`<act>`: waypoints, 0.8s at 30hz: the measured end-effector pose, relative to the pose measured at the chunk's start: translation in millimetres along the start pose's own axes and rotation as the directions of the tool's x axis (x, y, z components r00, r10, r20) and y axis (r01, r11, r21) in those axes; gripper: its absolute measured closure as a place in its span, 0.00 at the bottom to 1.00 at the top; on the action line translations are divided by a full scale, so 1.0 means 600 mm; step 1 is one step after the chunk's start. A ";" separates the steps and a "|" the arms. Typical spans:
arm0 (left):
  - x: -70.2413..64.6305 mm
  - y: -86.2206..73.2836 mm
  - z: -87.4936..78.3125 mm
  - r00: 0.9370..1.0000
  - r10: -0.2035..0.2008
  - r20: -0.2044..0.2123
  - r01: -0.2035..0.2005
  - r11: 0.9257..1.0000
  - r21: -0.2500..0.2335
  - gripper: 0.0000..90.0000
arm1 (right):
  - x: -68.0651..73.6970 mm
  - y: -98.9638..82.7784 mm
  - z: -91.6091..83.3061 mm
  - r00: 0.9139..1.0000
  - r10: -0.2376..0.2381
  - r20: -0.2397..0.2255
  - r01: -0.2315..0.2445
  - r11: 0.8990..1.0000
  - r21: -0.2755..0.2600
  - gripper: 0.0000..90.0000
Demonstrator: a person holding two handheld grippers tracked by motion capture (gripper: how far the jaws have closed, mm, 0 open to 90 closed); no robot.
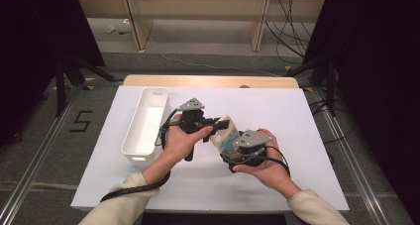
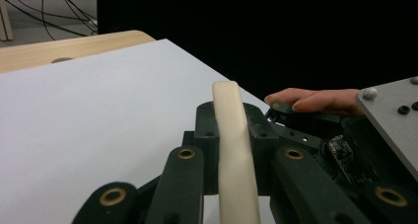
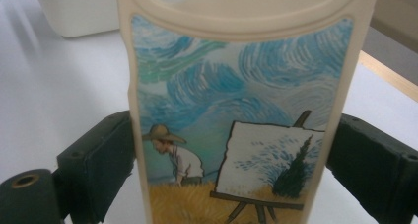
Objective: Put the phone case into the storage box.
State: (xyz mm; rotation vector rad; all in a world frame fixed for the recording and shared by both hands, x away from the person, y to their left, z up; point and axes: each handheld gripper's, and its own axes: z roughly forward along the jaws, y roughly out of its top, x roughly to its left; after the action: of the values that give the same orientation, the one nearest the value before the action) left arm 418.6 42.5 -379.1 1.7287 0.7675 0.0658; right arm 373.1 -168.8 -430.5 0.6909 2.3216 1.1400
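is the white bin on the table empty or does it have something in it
Empty: the high view looks down into the white bin and shows bare white floor and walls inside.

I see a long white bin (image 1: 146, 126) on the white worktop (image 1: 277, 111), and black cables (image 1: 289, 27) on the floor behind.

The high view looks forward and down from above the person's side, taking in the whole white table (image 1: 297, 116) from some way off. The left gripper view sits very close behind its own jaws, facing across the table toward its far wooden edge. The right gripper view looks from very close at the phone case (image 3: 241, 125). All three views share that phone case (image 1: 224, 131) (image 2: 234, 150) and the table beneath it.
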 end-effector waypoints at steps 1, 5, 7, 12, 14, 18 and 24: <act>0.000 0.001 -0.002 1.000 0.009 -0.013 -0.009 1.000 -0.004 0.88 | -0.001 0.000 0.000 1.000 0.007 -0.003 -0.007 1.000 -0.002 0.10; 0.004 0.005 -0.008 1.000 0.009 -0.010 -0.009 1.000 -0.014 0.88 | -0.004 -0.002 -0.001 0.999 0.025 -0.031 -0.026 1.000 -0.006 0.08; 0.005 0.008 -0.010 1.000 0.019 -0.015 -0.019 1.000 -0.014 0.88 | -0.004 -0.003 0.000 0.999 0.032 -0.036 -0.032 0.999 -0.005 0.08; 0.007 0.010 -0.014 0.999 0.041 -0.020 -0.041 0.999 -0.001 0.88 | -0.010 -0.006 -0.003 0.997 0.055 -0.049 -0.056 0.998 -0.012 0.07; 0.008 0.010 -0.014 0.999 0.046 -0.015 -0.046 0.999 0.003 0.88 | -0.014 -0.007 -0.004 0.997 0.065 -0.051 -0.066 0.998 -0.017 0.07; 0.008 0.011 -0.014 0.998 0.064 -0.009 -0.064 0.998 0.014 0.88 | -0.022 -0.009 -0.007 0.995 0.083 -0.057 -0.085 0.996 -0.024 0.07; 0.009 0.012 -0.014 0.996 0.084 0.012 -0.085 0.996 0.034 0.88 | -0.033 -0.013 -0.010 0.992 0.098 -0.080 -0.101 0.995 -0.025 0.10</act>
State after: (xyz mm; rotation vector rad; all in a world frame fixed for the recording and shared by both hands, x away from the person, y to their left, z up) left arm 422.3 51.4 -372.1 1.7925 0.6911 0.1019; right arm 383.1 -188.9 -430.0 0.7717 2.3532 1.2642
